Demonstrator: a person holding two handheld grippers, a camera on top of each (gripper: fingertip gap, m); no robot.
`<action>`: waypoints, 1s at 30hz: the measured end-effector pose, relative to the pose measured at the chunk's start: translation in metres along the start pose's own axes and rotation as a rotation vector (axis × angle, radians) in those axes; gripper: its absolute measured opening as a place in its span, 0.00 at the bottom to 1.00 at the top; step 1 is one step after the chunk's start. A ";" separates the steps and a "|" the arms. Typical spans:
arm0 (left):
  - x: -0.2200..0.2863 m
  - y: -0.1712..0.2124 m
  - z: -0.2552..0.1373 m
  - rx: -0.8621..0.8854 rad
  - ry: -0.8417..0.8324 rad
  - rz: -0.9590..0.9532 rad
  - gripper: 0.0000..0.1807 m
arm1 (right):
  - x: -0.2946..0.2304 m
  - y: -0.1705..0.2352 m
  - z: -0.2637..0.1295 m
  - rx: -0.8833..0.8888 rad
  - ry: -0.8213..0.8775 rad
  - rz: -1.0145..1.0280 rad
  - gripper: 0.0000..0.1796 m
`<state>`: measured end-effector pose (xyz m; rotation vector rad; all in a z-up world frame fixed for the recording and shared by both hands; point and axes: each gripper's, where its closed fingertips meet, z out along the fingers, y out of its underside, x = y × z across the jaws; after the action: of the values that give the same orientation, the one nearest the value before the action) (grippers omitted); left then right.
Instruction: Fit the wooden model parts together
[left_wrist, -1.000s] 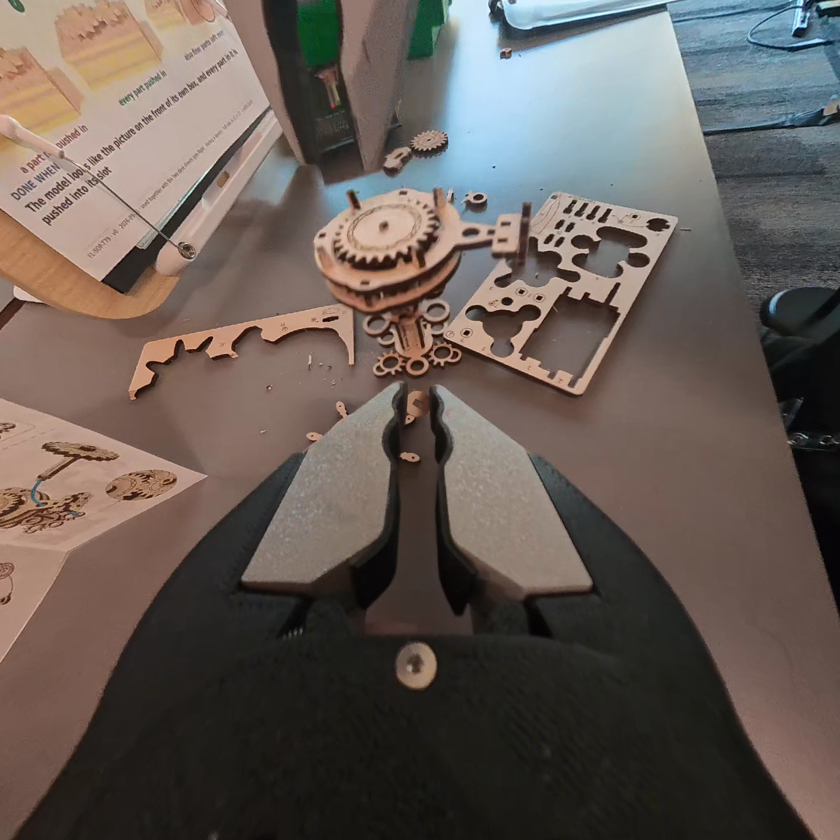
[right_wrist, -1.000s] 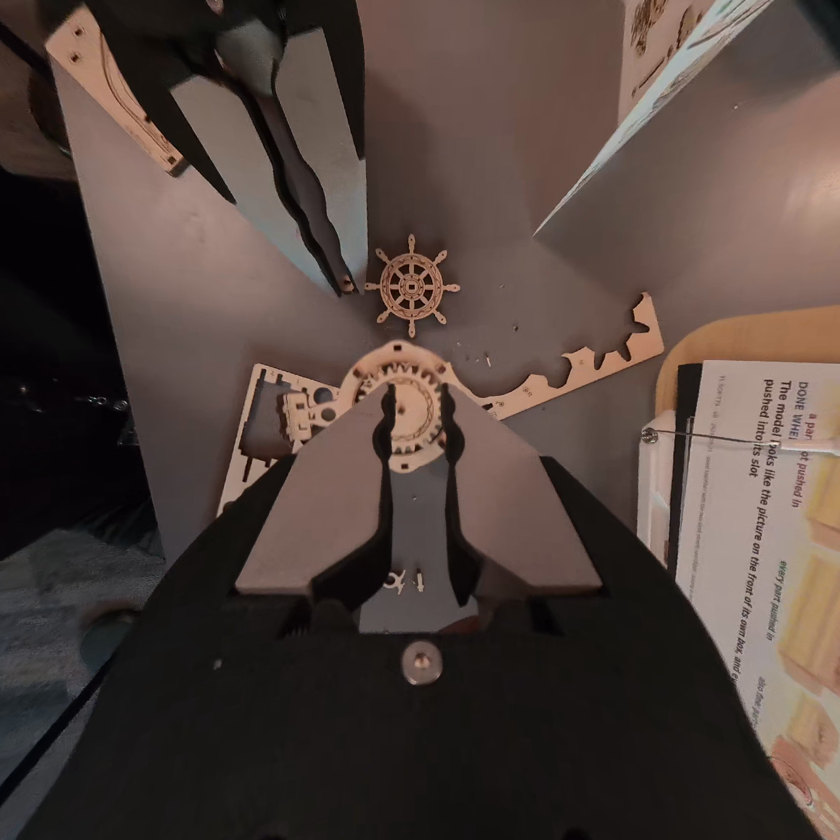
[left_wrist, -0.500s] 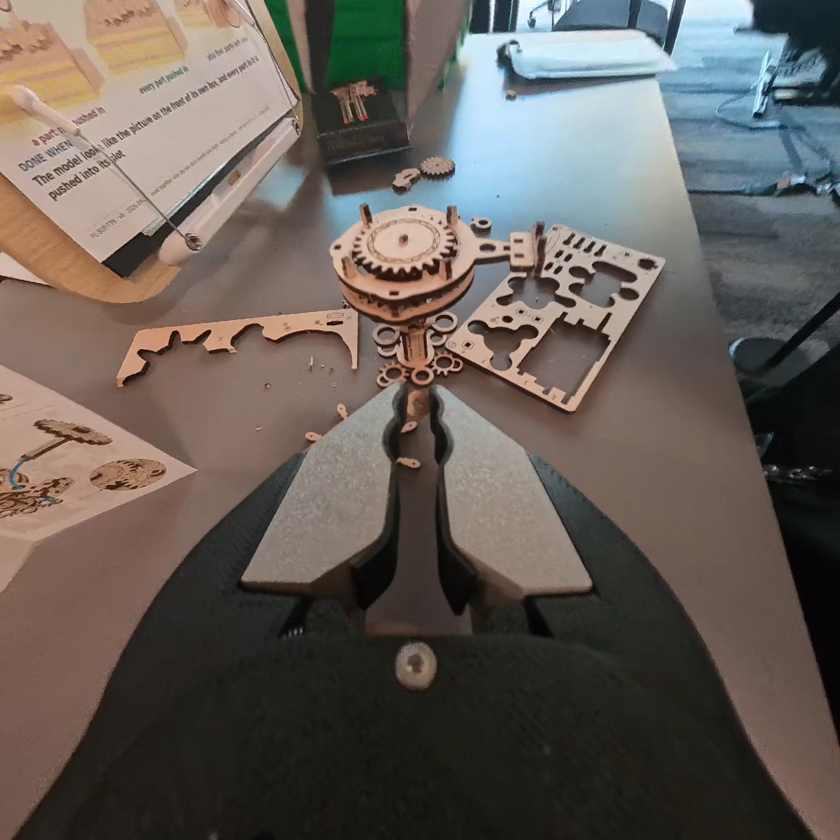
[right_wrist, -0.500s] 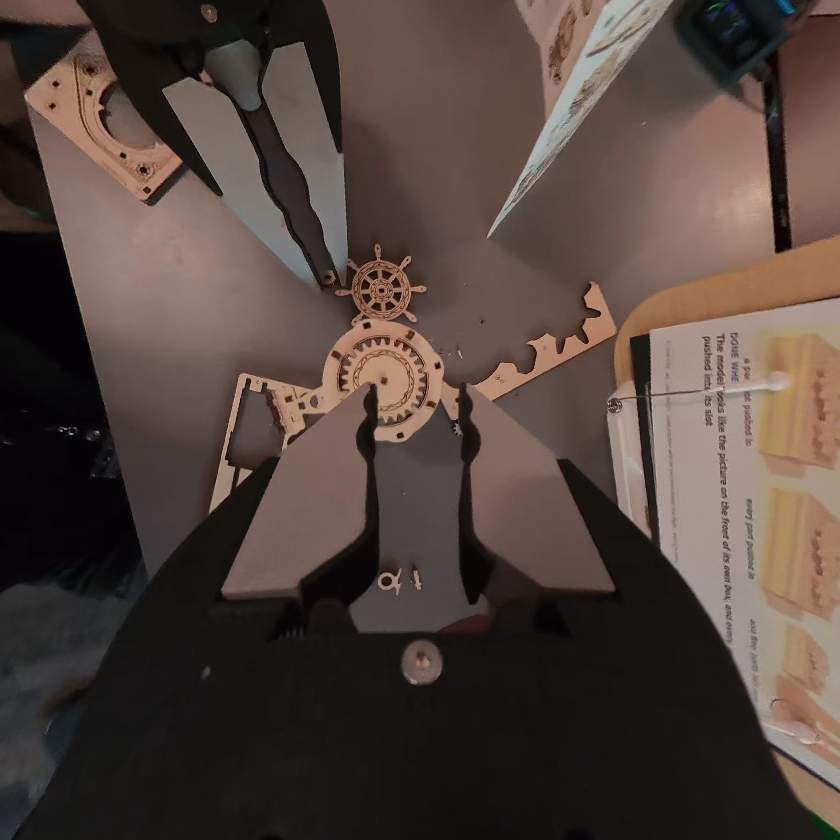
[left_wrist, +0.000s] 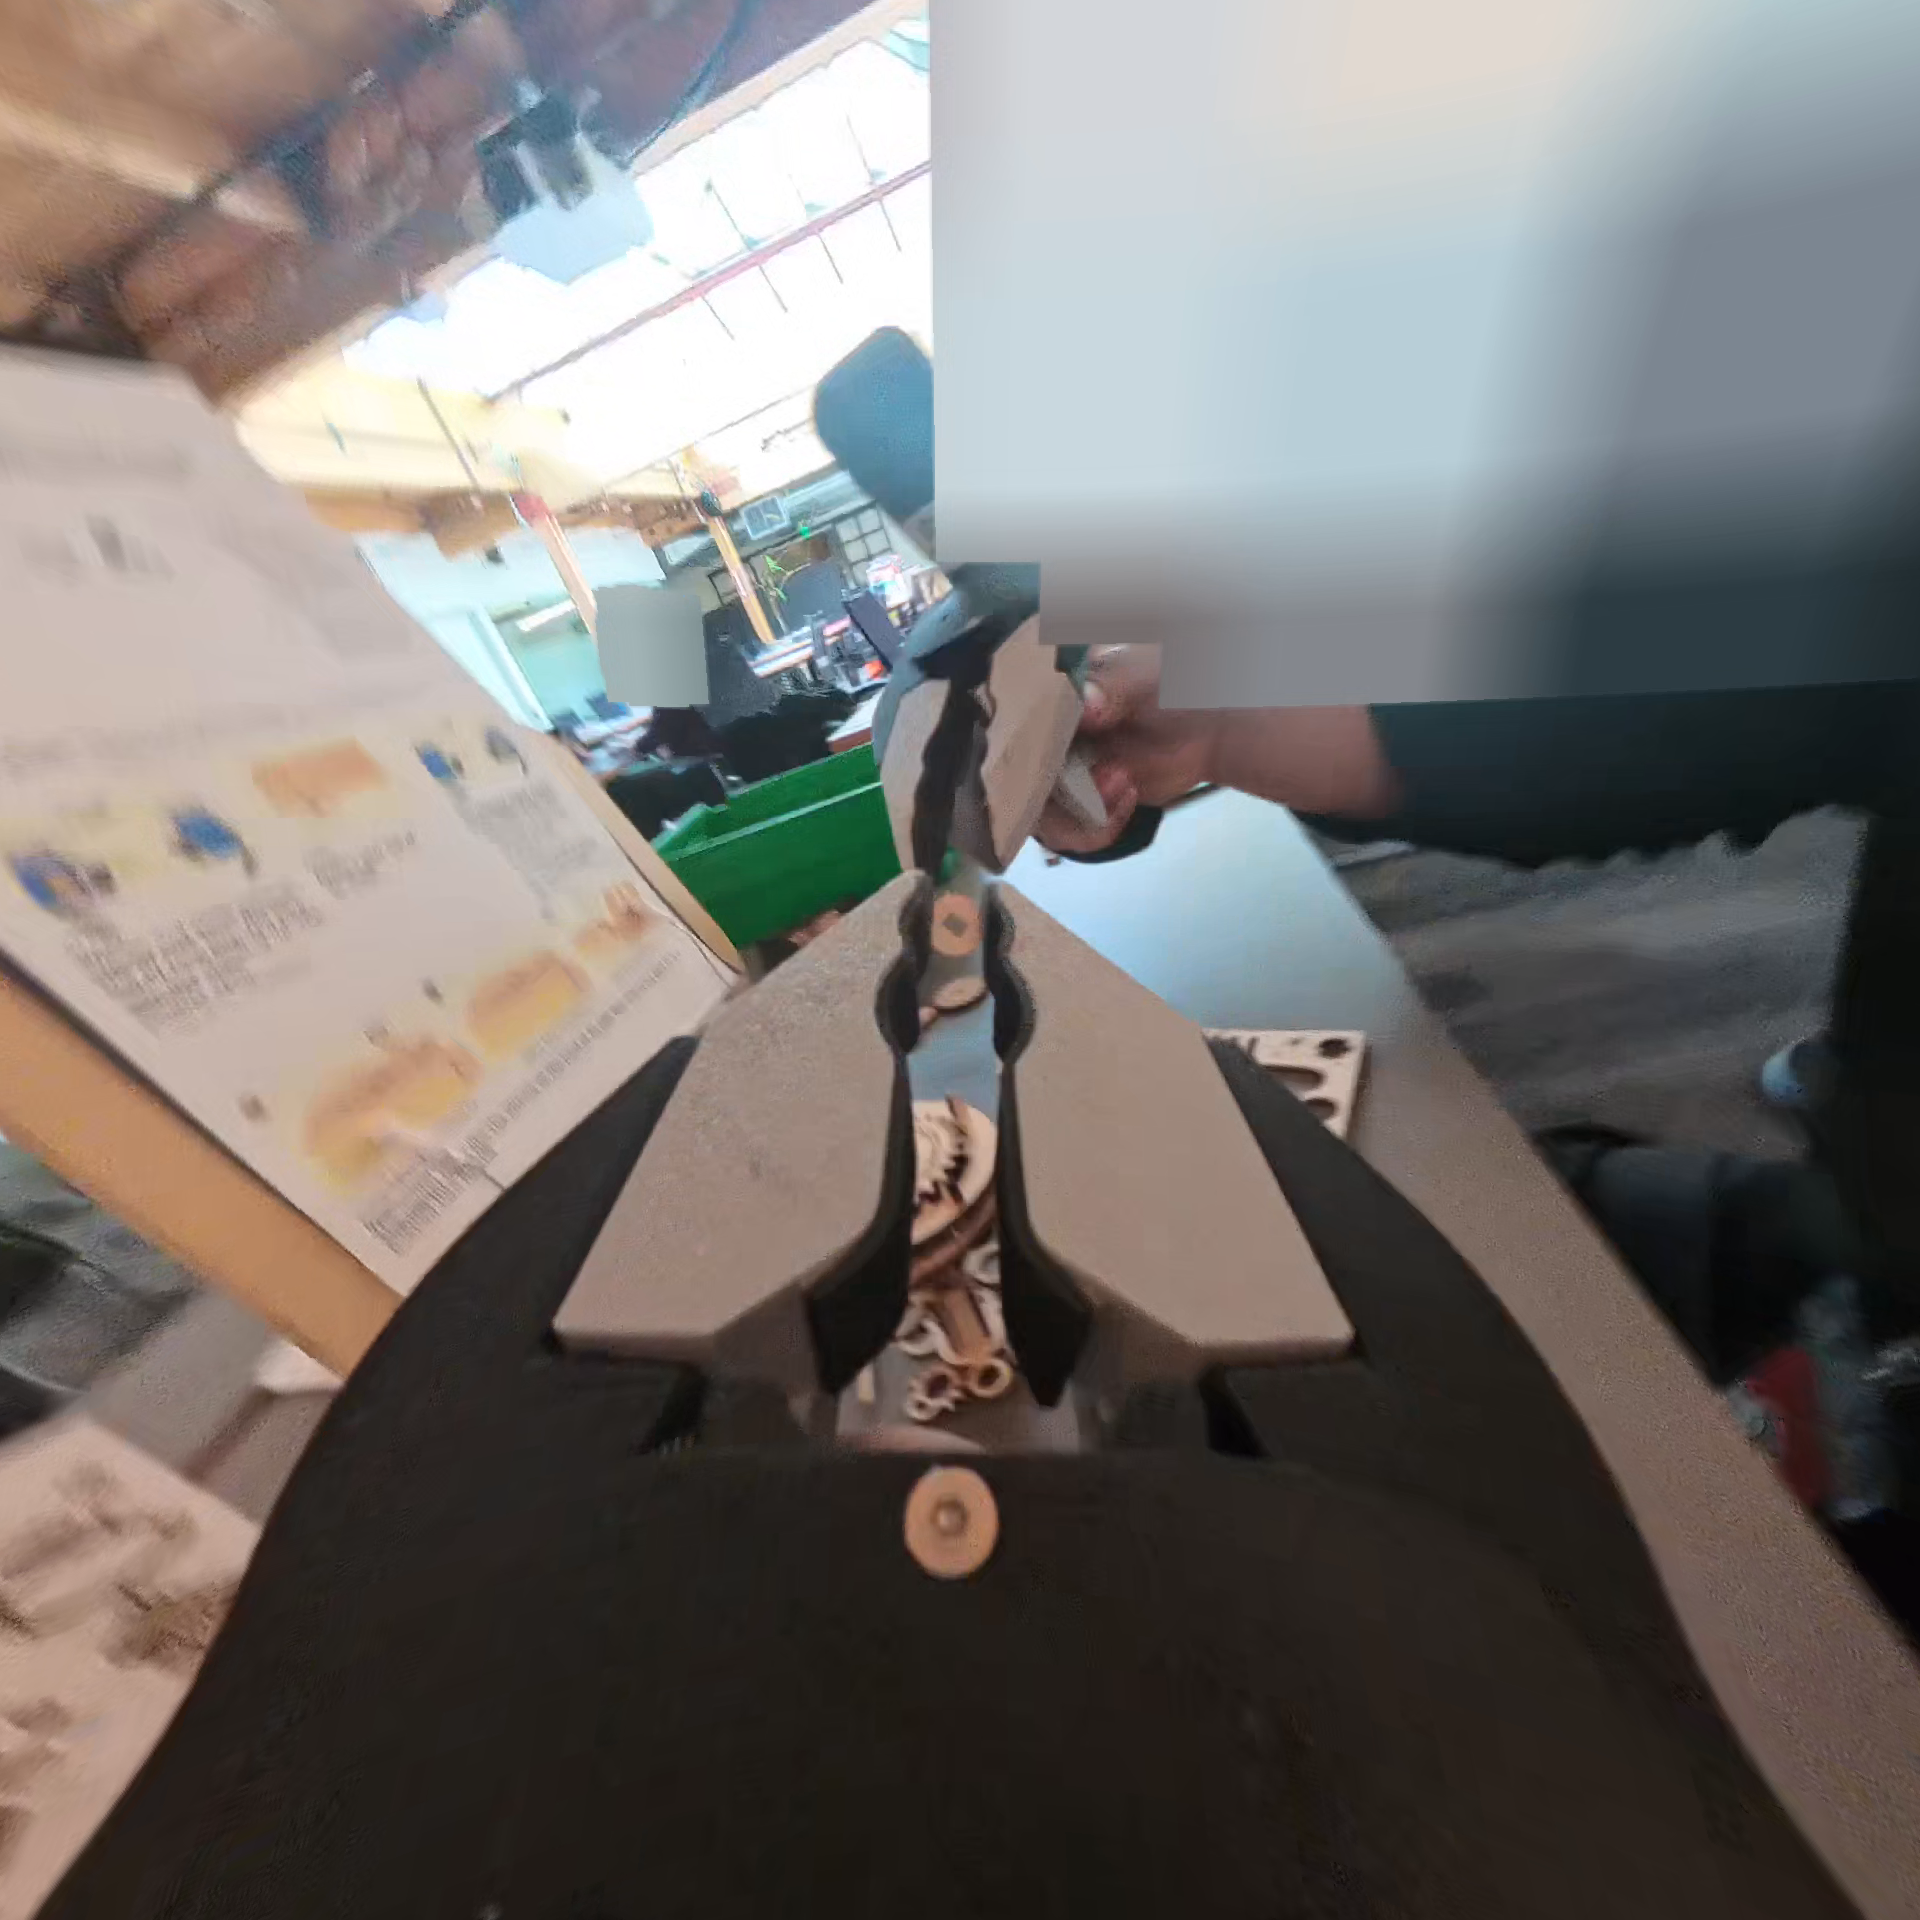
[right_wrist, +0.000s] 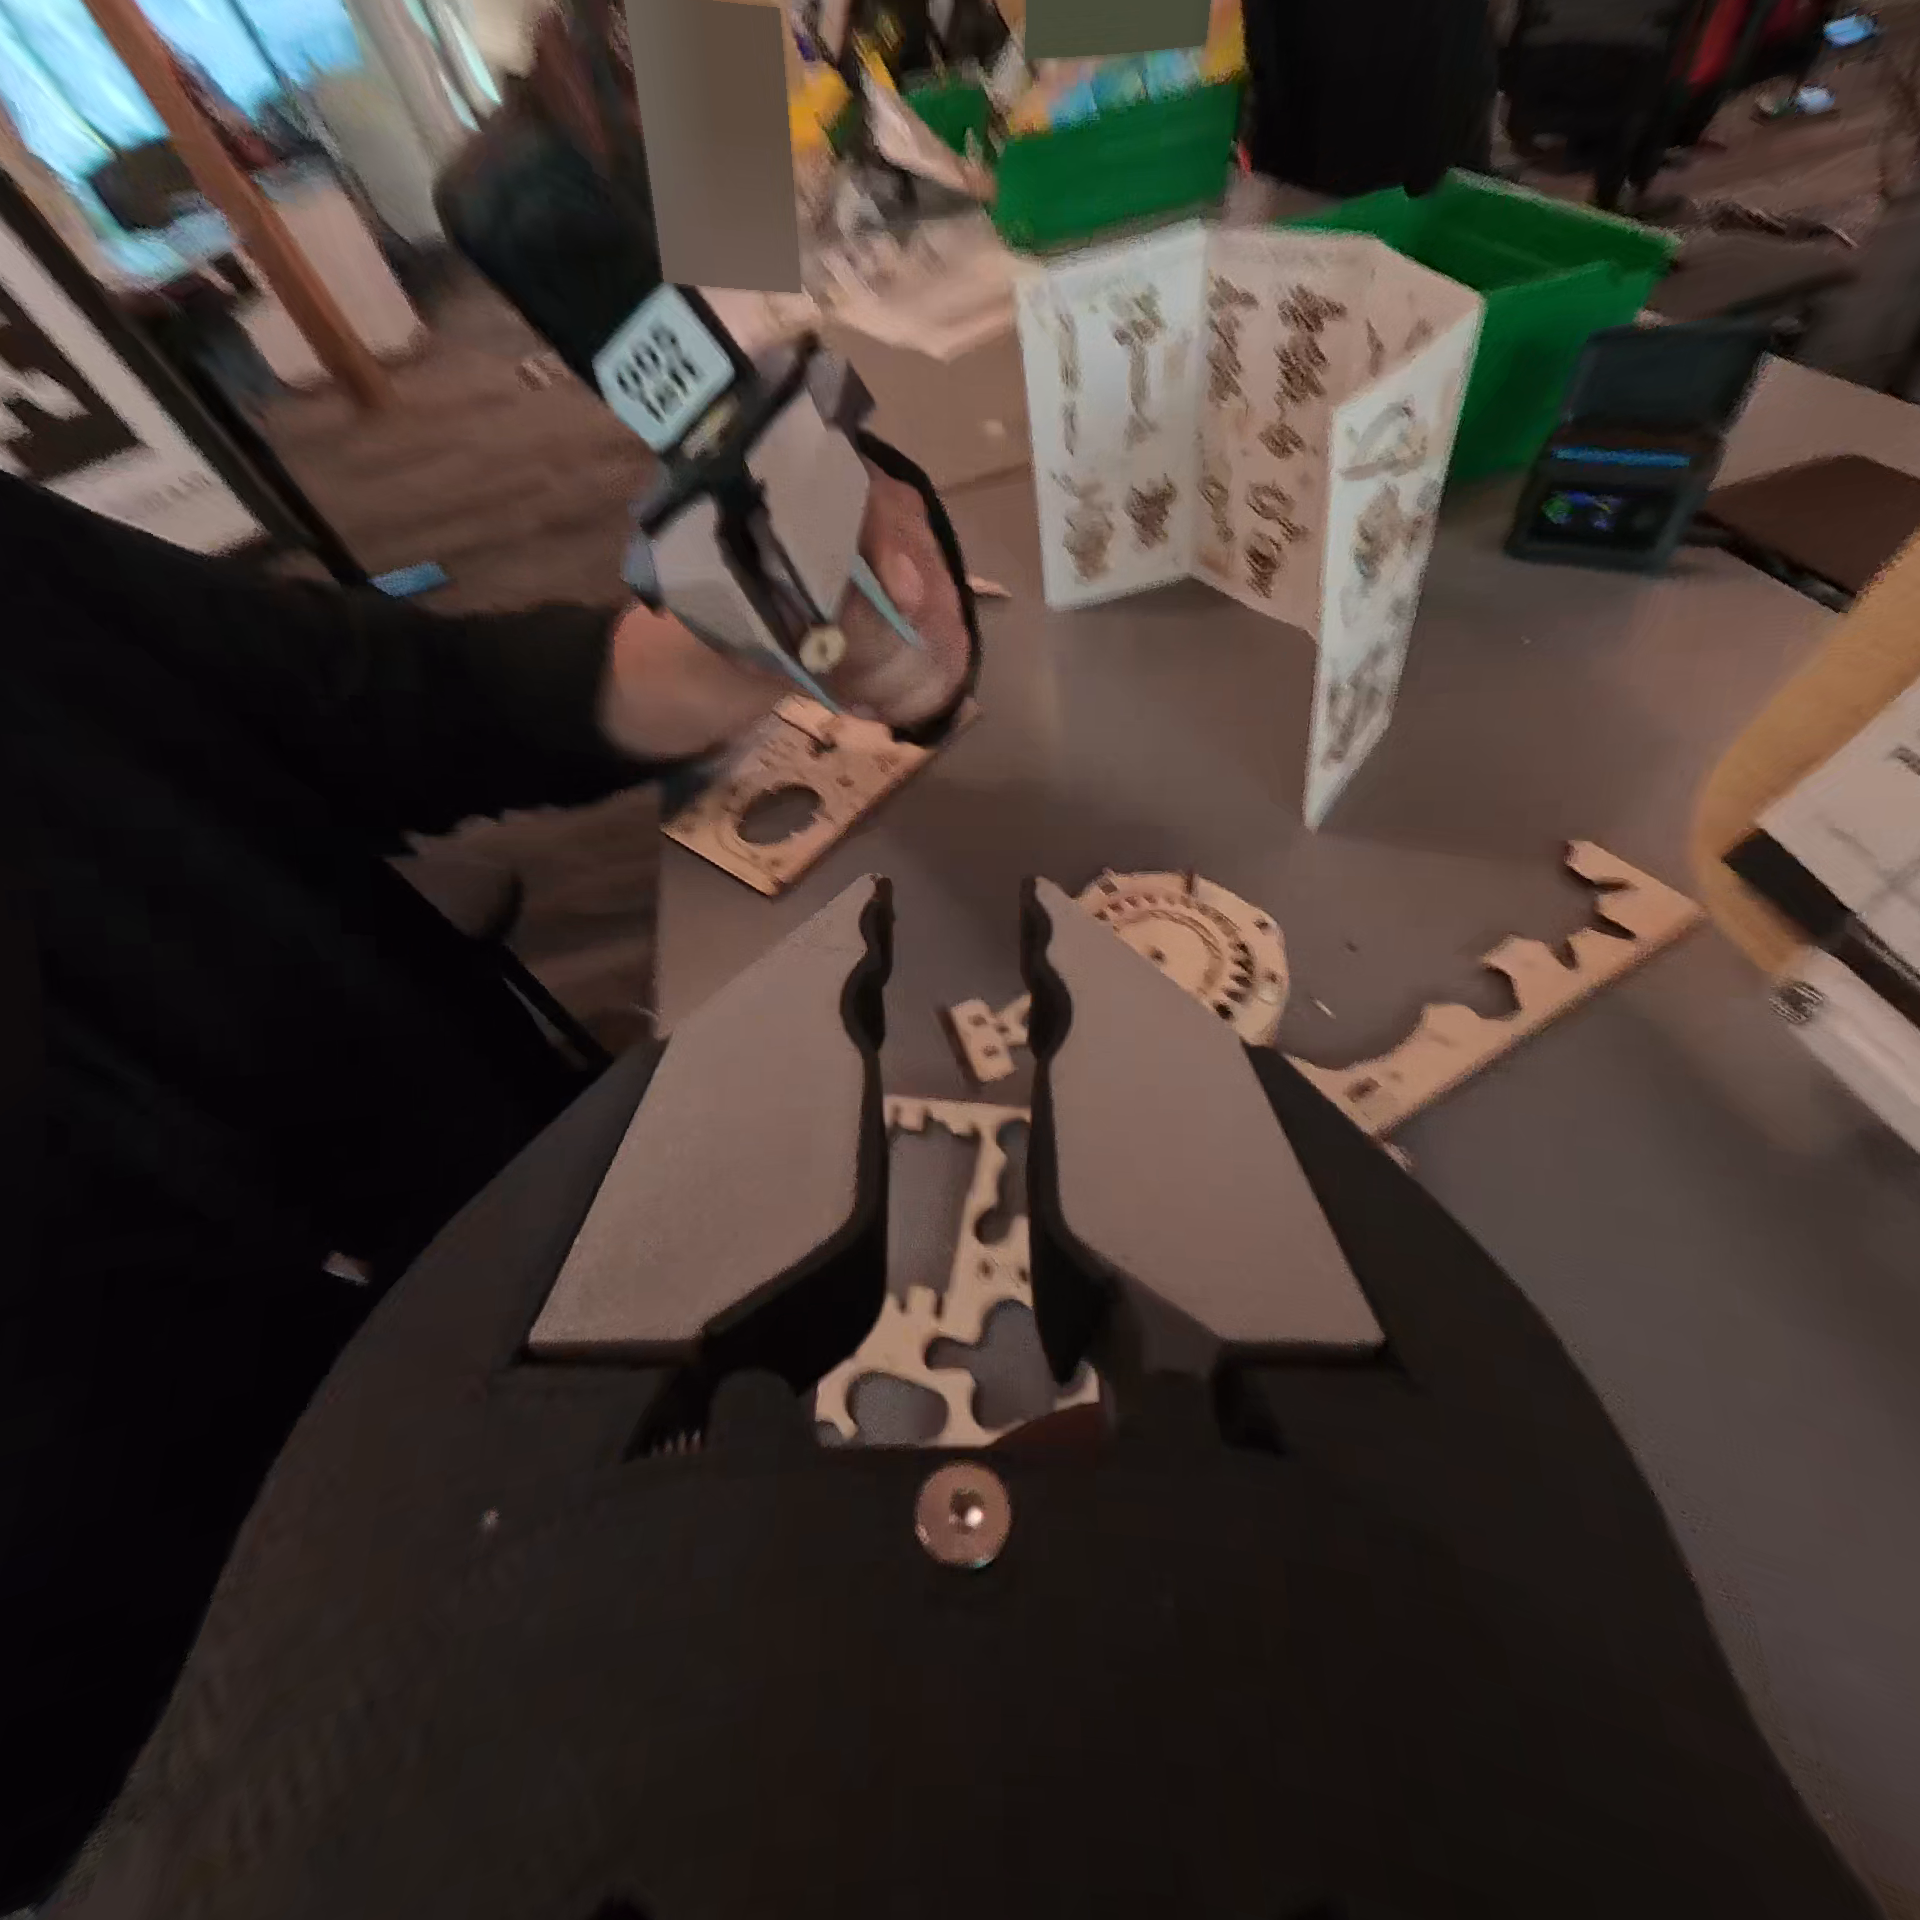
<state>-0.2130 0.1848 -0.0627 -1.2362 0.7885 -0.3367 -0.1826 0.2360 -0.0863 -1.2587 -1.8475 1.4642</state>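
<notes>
**Left wrist view**
- Left of the left claw (left_wrist: 953, 896): an instruction board (left_wrist: 312, 831), propped at a slant. It was smeared by motion blur and cut off at the frame edge.
- Between the claw's tips: a small wooden disc (left_wrist: 953, 925) with a centre hole, pinched there and held clear of the worktop (left_wrist: 1278, 935).
- Below the claw: the gear assembly (left_wrist: 951, 1153), seen only as a sliver through the finger gap.
- Just beyond the tips: the right claw (left_wrist: 951, 831), pointing down and held in a hand (left_wrist: 1122, 758).
- Right of the claw: the corner of a punched-out sheet (left_wrist: 1299, 1070), mostly covered by the finger.

**Right wrist view**
- Far left of the right claw (right_wrist: 956, 896): a black sleeve (right_wrist: 312, 707) reaching in.
- Ahead and left of it: the person's left hand (right_wrist: 904, 623) wrapped round the left claw (right_wrist: 821, 649). That claw was tilted down with the disc (right_wrist: 824, 646) at its tip. A second wooden sheet (right_wrist: 800, 790) lay partly hidden under the hand.
- The right claw's fingers stood apart with nothing between them, above the punched-out sheet (right_wrist: 956, 1247).
- Just past its right tip: the gear assembly (right_wrist: 1195, 945), flat on the worktop (right_wrist: 1143, 748) and partly hidden by the finger.
- Ahead and right of it: a folded leaflet (right_wrist: 1247, 468) standing upright, its drawings blurred.
- Right of it: a wavy-edged offcut strip (right_wrist: 1507, 987).
</notes>
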 end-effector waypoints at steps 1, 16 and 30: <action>0.003 -0.001 0.007 -0.041 0.000 0.085 0.03 | -0.007 -0.006 0.000 0.053 -0.057 0.017 0.11; 0.042 0.001 0.041 -0.161 -0.101 0.532 0.03 | -0.051 0.000 0.010 0.217 -0.509 0.186 0.07; 0.052 0.033 0.002 -0.126 -0.042 0.479 0.00 | -0.045 0.034 0.038 -0.012 -0.259 0.090 0.14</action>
<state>-0.1817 0.1648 -0.1116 -1.1243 1.0500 0.1300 -0.1795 0.1780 -0.1220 -1.2192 -1.9869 1.7370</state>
